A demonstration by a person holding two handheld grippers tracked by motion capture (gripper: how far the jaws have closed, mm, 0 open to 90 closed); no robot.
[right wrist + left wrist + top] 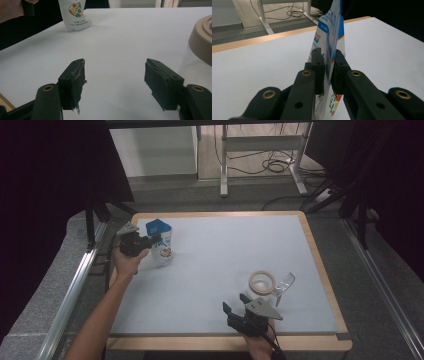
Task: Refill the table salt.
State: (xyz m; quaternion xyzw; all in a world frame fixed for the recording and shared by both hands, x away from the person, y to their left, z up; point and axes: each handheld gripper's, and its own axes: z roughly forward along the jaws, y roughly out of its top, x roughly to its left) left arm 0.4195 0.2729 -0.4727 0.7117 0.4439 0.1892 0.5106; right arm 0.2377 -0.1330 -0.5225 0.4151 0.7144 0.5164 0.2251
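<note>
Left gripper (pixel 327 72) is clamped on the thin edge of the white-and-blue printed plastic stand-up pouch (pixel 329 37); I see both pads pinching the film, part-way up its side. From the high view, that pouch (pixel 162 243) stands upright on the pale blue table mat (pixel 225 260), near the mat's far-left corner, base apparently still on the surface.

Right gripper (pixel 115 80) is released, jaws wide apart, nothing between them. It hovers low over the mat's near edge. Just beyond it, toward the mat's near-right part, stands the clear plastic jar with the beige ring-shaped lid (pixel 262 284); in the right gripper view the jar (pixel 197 57) sits just to the side of the jaws, not touching. A small clear plastic piece (pixel 286 282) lies against the jar's right side; can't tell what it is.

My read on progress: grasp on pouch is done, that's about all. Pouch and jar are well apart across the mat. Jar lid looks still on, untouched. Left to do, as I judge it: lift the pouch, bring it toward the jar, and get the right gripper onto the jar or lid.
</note>
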